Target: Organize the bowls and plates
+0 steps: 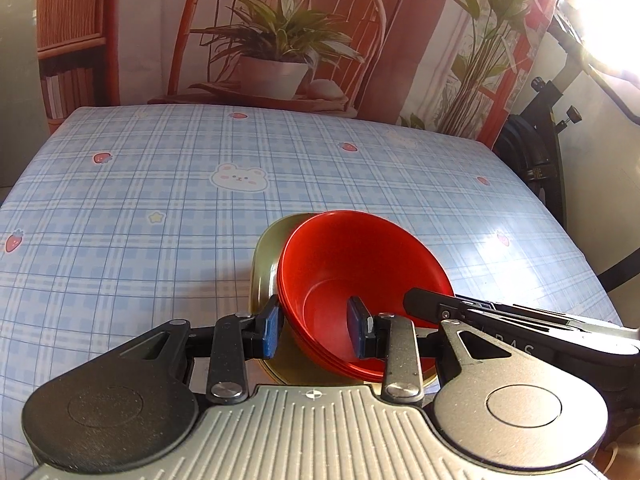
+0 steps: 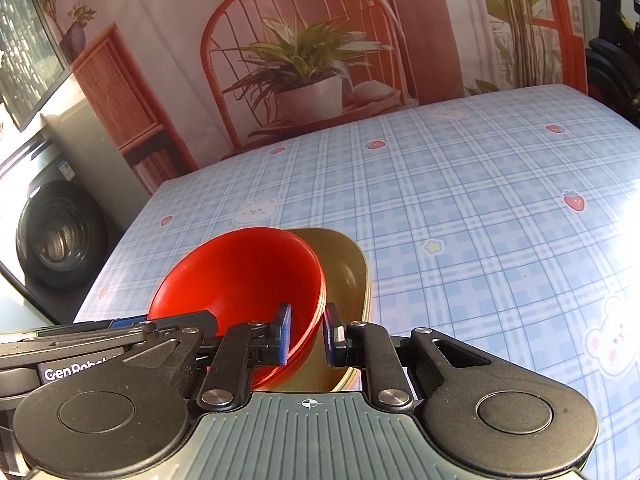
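A stack of red bowls (image 1: 352, 264) sits tilted on an olive-gold plate (image 1: 266, 256) near the table's front edge. My left gripper (image 1: 316, 330) straddles the near left rim of the bowls, one blue pad (image 1: 271, 330) outside and one inside, with a gap to the wall. In the right wrist view the red bowls (image 2: 236, 276) rest on the same plate (image 2: 344, 264). My right gripper (image 2: 307, 334) straddles the bowls' right rim, jaws narrow but with space around the rim. Its body shows in the left wrist view (image 1: 480, 312).
The table carries a blue plaid cloth (image 1: 168, 208) with bears and strawberries. A printed backdrop (image 1: 280, 40) of a chair and plant hangs behind. A black stand (image 1: 540, 148) is off the right edge; a washing machine (image 2: 56, 236) is at the left.
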A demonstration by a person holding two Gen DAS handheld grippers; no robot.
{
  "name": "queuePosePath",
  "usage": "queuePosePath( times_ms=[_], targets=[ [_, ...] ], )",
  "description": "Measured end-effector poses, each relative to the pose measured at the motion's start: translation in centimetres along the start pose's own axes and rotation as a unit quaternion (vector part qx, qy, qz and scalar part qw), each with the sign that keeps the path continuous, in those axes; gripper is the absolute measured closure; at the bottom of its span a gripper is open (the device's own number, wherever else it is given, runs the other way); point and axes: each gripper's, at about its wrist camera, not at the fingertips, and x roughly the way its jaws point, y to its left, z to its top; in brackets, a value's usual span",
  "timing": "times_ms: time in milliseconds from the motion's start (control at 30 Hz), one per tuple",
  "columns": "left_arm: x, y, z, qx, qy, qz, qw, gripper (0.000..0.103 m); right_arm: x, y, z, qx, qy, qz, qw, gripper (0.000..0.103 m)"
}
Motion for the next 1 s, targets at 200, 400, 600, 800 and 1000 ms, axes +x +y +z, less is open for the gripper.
queuePosePath(
  times_ms=[200, 400, 600, 800, 1000],
  targets=[
    [0.0, 0.0, -0.2, 0.002, 0.001, 0.011, 0.9999, 0.068, -0.3, 0.2, -0.2, -0.007, -0.005, 0.003, 1.0, 0.087],
    [-0.7, 0.1, -0.2, -0.001, -0.017, 0.025, 0.9996, 0.068, -1.0, 0.3, -0.3, -0.015, -0.017, 0.0, 1.0, 0.085],
    [-1.9, -0.1, -0.5, -0.002, -0.042, 0.031, 0.9986, 0.061, -2.0, 0.3, -0.5, -0.029, -0.039, -0.009, 0.999, 0.077],
    [-3.1, -0.3, -0.6, 0.002, -0.067, 0.036, 0.9971, 0.056, -2.5, 0.4, -0.4, -0.033, -0.052, -0.017, 0.998, 0.072],
    [-5.3, -0.7, 0.1, 0.01, -0.101, 0.058, 0.9931, 0.042, -4.1, 0.7, 0.4, -0.034, -0.085, -0.024, 0.996, 0.06]
  ],
)
